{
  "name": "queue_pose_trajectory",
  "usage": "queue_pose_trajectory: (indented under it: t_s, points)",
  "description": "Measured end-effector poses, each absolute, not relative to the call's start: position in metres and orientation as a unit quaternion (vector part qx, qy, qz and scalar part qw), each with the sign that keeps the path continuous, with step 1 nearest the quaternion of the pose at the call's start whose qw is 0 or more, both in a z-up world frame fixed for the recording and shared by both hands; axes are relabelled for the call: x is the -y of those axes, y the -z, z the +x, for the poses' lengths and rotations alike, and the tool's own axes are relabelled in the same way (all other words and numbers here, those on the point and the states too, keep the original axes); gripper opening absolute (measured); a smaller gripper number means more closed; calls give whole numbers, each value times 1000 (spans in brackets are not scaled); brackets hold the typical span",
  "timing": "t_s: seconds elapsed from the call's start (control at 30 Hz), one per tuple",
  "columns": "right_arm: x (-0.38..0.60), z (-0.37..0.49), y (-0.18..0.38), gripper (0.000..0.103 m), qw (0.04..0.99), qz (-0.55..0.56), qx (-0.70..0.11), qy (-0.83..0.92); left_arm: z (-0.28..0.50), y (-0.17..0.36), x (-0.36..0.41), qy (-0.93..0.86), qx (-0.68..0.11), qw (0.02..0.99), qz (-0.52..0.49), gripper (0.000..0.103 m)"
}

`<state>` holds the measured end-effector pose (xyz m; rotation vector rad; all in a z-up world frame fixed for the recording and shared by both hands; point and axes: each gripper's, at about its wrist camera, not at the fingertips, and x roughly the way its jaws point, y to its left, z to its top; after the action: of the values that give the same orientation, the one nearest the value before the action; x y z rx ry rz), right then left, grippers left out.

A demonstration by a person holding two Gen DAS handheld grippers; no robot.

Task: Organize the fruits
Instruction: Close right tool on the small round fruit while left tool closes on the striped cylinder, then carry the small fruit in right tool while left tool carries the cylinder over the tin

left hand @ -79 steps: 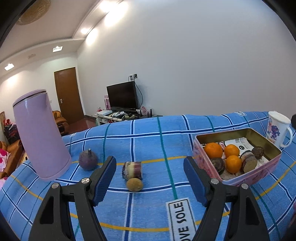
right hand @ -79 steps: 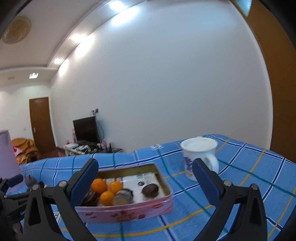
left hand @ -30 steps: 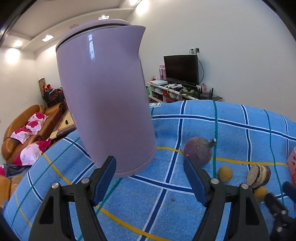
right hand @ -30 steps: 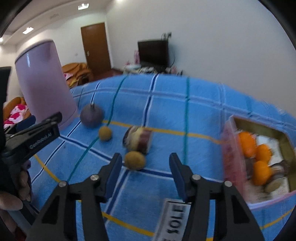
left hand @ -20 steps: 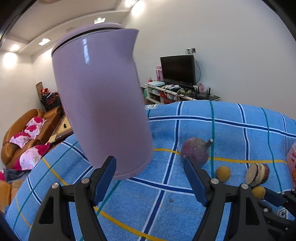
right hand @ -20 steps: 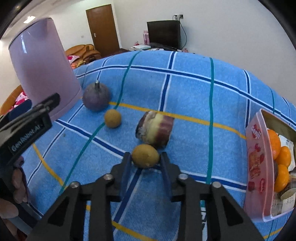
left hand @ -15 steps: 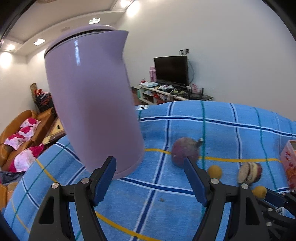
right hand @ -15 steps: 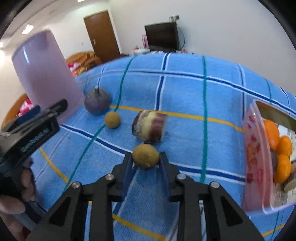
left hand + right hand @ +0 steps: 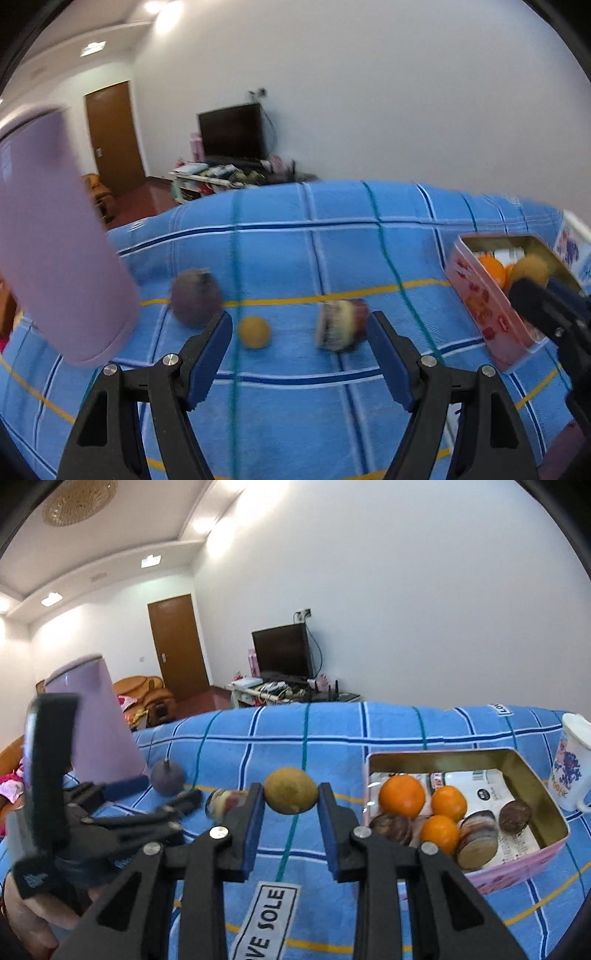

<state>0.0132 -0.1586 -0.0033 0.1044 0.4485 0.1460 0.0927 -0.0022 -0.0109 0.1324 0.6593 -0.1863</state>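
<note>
Blue plaid cloth [image 9: 388,723] covers the surface; white walls, brown wooden door [image 9: 177,646], black television [image 9: 282,651] behind. Round yellow-brown fruit [image 9: 291,791], long axis horizontal, sits frame centre, clamped between the right gripper [image 9: 291,805] fingers, left of the pink rectangular tin [image 9: 517,864]. Left gripper [image 9: 299,332] spread wide, holding nothing, above the small yellow ball-shaped fruit [image 9: 253,331].

Bright ceiling lights [image 9: 51,599], left view motion-blurred, right view sharp, fisheye warp w/ dark corners.
</note>
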Motion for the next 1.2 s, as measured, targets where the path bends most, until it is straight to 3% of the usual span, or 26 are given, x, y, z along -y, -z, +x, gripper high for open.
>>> queue_pose_trajectory:
  t_s: [0.17, 0.3, 0.43, 0.6, 0.8, 1.2]
  points:
    - [163, 15, -4, 32, 972, 52, -215, -72, 114, 16, 40, 78, -343, 928, 125, 74]
    - [167, 17, -7, 32, 972, 60, -216, -77, 133, 33, 50, 73, -386, 912, 118, 52]
    - [169, 19, -4, 32, 972, 61, -214, -80, 136, 40, 50, 69, -402, 907, 110, 40]
    - [168, 18, -3, 32, 973, 61, -210, -80, 134, 28, 36, 72, -400, 911, 72, 39]
    - [164, 14, -3, 32, 976, 55, -192, -82, 105, -2, 14, 26, -317, 948, 32, 39]
    - [154, 7, -2, 32, 981, 37, -171, -84, 54, -14, 7, -28, -240, 970, 43, 39]
